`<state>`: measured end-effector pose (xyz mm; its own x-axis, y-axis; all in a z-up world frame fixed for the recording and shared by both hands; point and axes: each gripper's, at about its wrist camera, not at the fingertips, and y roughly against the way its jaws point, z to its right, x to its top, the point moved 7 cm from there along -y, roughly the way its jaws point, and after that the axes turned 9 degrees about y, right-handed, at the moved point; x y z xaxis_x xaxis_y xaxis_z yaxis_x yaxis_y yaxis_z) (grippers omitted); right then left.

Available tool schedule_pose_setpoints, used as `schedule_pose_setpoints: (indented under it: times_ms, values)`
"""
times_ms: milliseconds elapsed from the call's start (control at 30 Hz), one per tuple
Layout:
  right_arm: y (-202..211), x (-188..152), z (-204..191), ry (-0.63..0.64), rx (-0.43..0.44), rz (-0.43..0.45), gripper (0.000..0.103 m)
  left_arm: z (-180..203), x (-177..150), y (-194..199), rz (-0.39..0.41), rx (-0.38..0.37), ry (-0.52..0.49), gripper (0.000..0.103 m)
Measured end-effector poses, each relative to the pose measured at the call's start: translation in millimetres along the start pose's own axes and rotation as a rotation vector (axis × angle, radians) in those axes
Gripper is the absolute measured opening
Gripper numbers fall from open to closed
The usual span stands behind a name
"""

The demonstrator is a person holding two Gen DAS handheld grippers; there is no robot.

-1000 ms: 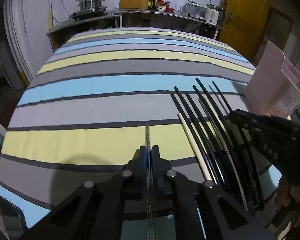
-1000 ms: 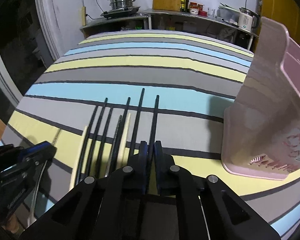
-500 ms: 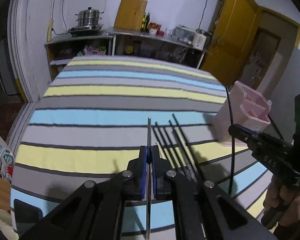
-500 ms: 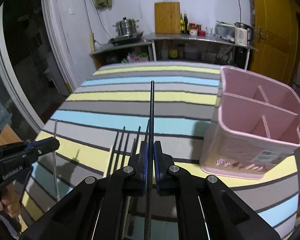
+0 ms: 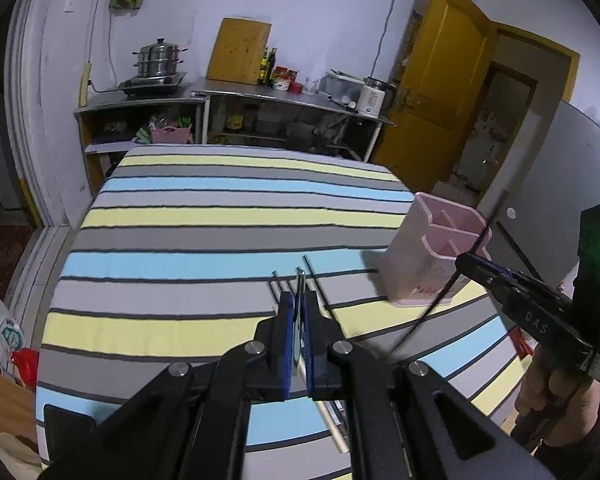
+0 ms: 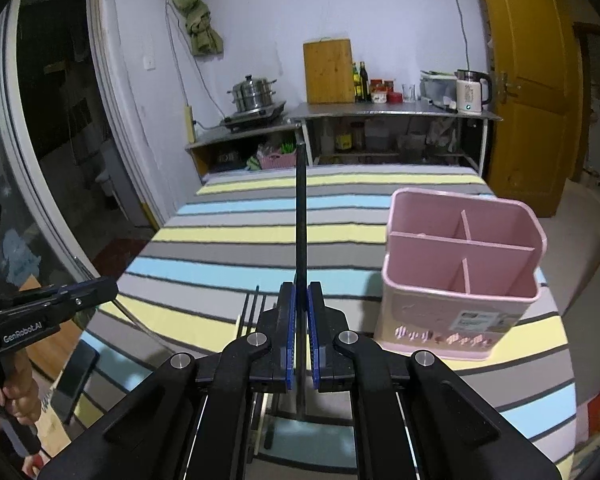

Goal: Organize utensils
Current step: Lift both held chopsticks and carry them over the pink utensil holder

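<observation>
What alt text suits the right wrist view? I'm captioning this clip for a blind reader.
The right gripper is shut on a black chopstick raised over a striped tablecloth, with an empty pink utensil holder on its right. The left gripper shows at the left edge.

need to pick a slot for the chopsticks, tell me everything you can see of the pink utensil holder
The pink utensil holder looks like smooth plastic, a rounded-corner box standing upright on the striped tablecloth near its right edge. Thin inner walls split it into three compartments: one long one across the middle and smaller ones on either side. All look empty. A label and small printed marks sit on its front face. Nothing touches it but the cloth.
</observation>
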<state>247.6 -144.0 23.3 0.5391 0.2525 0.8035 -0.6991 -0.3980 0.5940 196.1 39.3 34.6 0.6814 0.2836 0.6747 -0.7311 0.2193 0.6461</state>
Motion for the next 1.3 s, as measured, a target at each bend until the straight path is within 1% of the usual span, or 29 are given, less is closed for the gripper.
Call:
schedule_pose_setpoints:
  times_ms: [133, 233, 533, 733, 867, 1000, 1133, 1300]
  values:
    - [15.1, 9.5, 11.0, -0.019, -0.008, 0.035, 0.006, 22.4, 11.8, 2.0, 0.011, -0.034, -0.027, 0.005]
    - [25.8, 17.8, 22.0, -0.033, -0.019, 0.059, 0.006, 46.8, 24.0, 0.2, 0.014, -0.074, -0.049, 0.005]
    - [66.0, 51.0, 64.2, -0.068, -0.093, 0.15, 0.006, 117.9, 67.5, -8.5, 0.03, -0.209, -0.084, 0.005]
    - [79.0, 73.9, 90.9, -0.094, -0.129, 0.209, 0.006, 154.3, 92.1, -22.6, 0.042, -0.278, -0.086, 0.005]
    - [70.1, 82.5, 106.8, -0.119, -0.141, 0.22, 0.006, 167.1, 99.0, -44.9, 0.038, -0.282, -0.094, 0.005]
    - [47.5, 74.5, 119.4, -0.145, -0.139, 0.195, 0.006, 167.8, 91.9, -73.6, -0.006, -0.275, -0.083, 0.005]
    - [18.6, 55.8, 127.7, -0.168, -0.131, 0.137, 0.006, 163.5, 76.4, -102.4, -0.059, -0.26, -0.073, 0.005]
    - [-11.9, 32.6, 134.4, -0.183, -0.123, 0.06, 0.006, 157.1, 58.4, -123.6, -0.104, -0.236, -0.079, 0.005]
